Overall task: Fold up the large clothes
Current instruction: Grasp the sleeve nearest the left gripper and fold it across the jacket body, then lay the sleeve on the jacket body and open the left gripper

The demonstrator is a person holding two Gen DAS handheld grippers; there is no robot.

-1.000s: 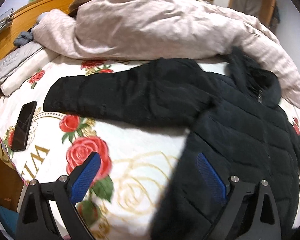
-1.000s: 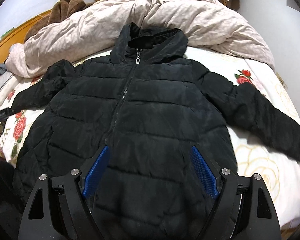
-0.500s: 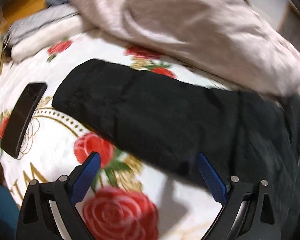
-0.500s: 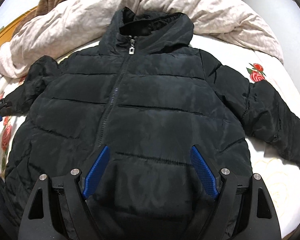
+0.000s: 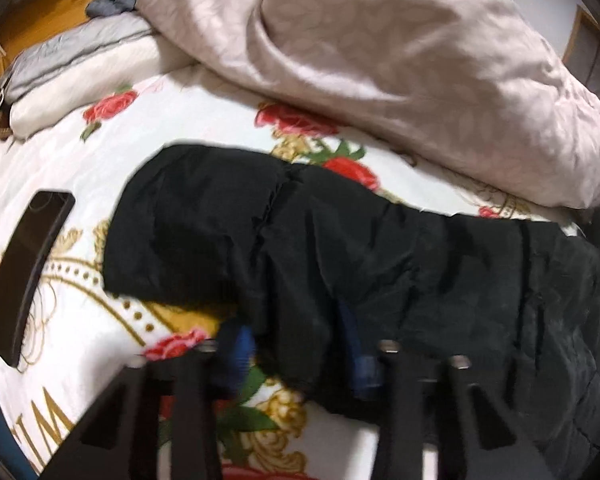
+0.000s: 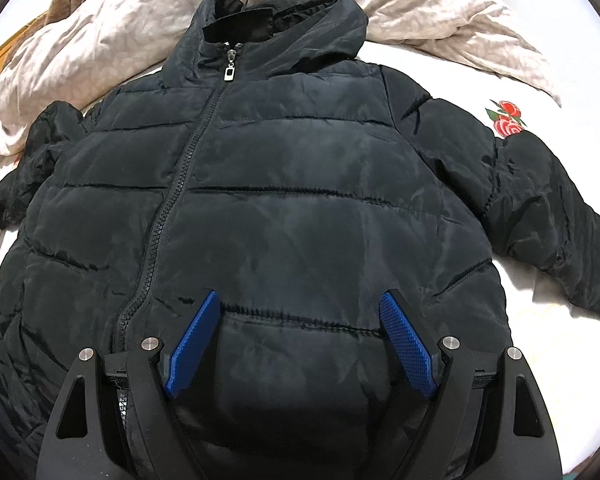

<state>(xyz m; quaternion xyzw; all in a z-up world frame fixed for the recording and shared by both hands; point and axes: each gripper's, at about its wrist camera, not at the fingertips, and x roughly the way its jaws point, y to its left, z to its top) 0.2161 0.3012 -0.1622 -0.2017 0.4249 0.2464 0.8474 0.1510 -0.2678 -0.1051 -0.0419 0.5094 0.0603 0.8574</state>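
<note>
One jacket sleeve (image 5: pixel 260 240) pinched in left gripper (image 5: pixel 300 360), its jaws just closing

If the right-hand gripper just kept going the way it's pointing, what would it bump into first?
Most likely the front of the black puffer jacket. The right gripper is open above its lower front panel, beside the zipper; how near it is cannot be told.

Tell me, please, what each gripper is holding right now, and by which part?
The left gripper, its jaws just closing, pinches the black jacket at the lower edge of its sleeve. The right gripper is open above the jacket's front, holding nothing.
</note>
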